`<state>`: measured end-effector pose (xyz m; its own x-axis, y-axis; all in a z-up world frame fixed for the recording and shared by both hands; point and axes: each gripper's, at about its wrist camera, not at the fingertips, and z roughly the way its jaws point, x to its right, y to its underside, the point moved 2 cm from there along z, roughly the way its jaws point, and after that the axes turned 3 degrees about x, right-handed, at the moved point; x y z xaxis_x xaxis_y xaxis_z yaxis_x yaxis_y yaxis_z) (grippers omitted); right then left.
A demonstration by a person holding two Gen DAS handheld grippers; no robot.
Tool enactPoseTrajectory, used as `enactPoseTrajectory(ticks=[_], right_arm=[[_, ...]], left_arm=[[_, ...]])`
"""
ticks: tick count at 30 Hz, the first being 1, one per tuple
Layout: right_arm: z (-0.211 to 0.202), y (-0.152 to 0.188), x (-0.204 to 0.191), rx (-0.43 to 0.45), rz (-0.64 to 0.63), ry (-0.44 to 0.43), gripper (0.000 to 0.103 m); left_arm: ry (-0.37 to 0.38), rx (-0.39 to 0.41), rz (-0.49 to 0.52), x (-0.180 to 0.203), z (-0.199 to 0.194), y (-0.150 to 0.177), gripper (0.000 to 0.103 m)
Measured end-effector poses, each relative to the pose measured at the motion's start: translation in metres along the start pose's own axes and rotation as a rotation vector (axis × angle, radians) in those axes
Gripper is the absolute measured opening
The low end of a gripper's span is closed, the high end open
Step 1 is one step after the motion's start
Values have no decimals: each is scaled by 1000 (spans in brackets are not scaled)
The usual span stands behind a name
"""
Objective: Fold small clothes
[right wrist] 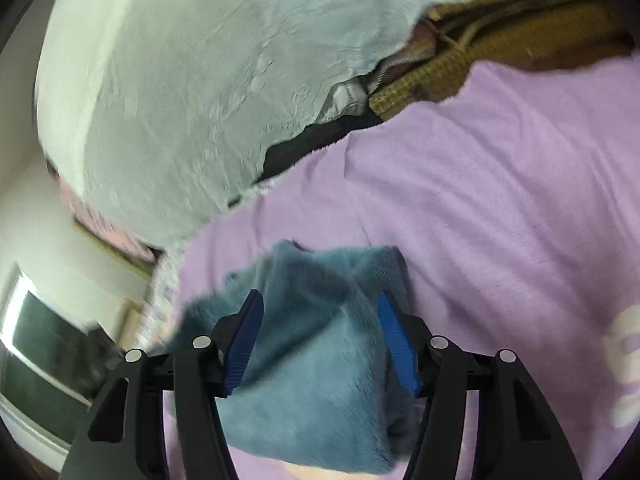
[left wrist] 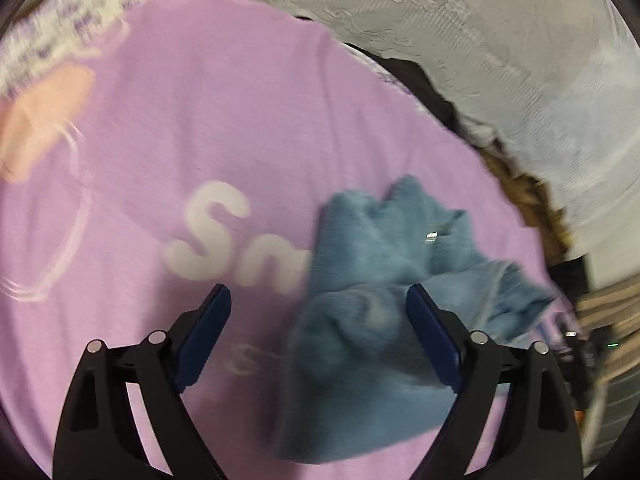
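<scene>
The small fluffy cloth [left wrist: 372,280] is dusty blue and plain. It lies on a lilac fleece blanket [left wrist: 224,120] with white letters and a peach figure near one edge. The embossed bedcover [right wrist: 180,92] beyond is pale grey-white.

- A lilac fleece blanket [right wrist: 500,184] with white lettering [left wrist: 216,232] covers the bed.
- A pale grey-white textured coverlet [left wrist: 500,60] lies bunched along its far edge.
- A brown woven mat [right wrist: 516,28] shows beyond the blanket.
- A cream wall [right wrist: 52,236] carries a dark window [right wrist: 44,356] with a white frame.
</scene>
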<state>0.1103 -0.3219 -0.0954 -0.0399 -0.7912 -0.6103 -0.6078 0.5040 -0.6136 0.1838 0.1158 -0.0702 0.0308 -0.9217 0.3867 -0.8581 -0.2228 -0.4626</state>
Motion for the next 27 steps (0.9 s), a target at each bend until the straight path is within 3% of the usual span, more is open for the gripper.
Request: enactPoseTrajectory(ticks=[4,8,12,16,18,21,22,24,27], right_arm=[[-1,18,-8,1,-181,112,60],[-2,24,-4,-13,-207,120,60],[1,23,-4,-12,-206,114,60],[16,22,-12,-38,-223,111,60],[24,16,-13,-41,-216,108,60],[46,3,-12,-71,-168,88,60],[52,1,-11,-77,-165,95,57],[62,0,-11,-83,-179,109,11],[67,-2,-5,-57,-158,152,11]], left_arm=[[-23,73,70,-6,-18,7,86],[-38,139,135,-12,-37,10,86],[-27,109,198,-6,-36,17,86],[-78,85,312,29,-12,20,87],[-112,94,324,44,2,12,87],[-118,45,286,54,32,-3,87],[-147,37,281,55,40,-6,87],[-224,26,254,52,58,-14,87],[-238,-5,164,33,77,-18,87]])
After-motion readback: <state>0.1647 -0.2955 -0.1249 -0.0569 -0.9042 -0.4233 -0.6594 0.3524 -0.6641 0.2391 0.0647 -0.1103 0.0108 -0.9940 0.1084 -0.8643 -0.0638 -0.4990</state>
